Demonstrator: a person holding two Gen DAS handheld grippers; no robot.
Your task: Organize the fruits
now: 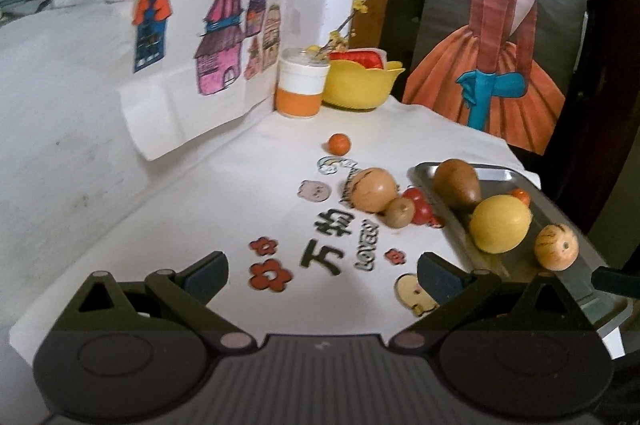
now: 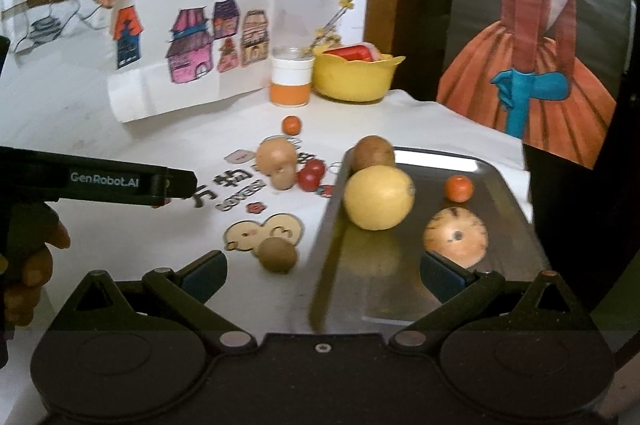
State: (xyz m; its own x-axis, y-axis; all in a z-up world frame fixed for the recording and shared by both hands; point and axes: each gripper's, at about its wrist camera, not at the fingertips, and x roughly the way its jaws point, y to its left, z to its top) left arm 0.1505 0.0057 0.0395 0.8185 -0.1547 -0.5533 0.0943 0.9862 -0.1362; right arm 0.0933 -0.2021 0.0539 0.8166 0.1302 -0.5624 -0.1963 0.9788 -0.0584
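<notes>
A steel tray (image 1: 504, 176) at the right holds a brown fruit (image 1: 458, 187), a yellow lemon-like fruit (image 1: 500, 223), a tiny orange one (image 1: 521, 195) and a striped peach-coloured one (image 1: 557, 246). On the white cloth lie a small orange fruit (image 1: 339, 143), a tan fruit (image 1: 374, 189), a little brown one (image 1: 399, 212) and red tomatoes (image 1: 418, 203). My left gripper (image 1: 323, 277) hangs open over the cloth, empty. My right gripper (image 2: 323, 275) is open and empty above the tray's (image 2: 500, 265) near left rim; a brown ball (image 2: 278, 254) sits just left of it.
A yellow bowl (image 1: 360, 83) with something red and a white-and-orange jar (image 1: 302, 85) holding twigs stand in the back corner. Paper drawings (image 1: 208, 25) hang on the left wall, a poster (image 1: 500, 45) at the right. A hand (image 2: 32, 265) holds the left gripper's handle.
</notes>
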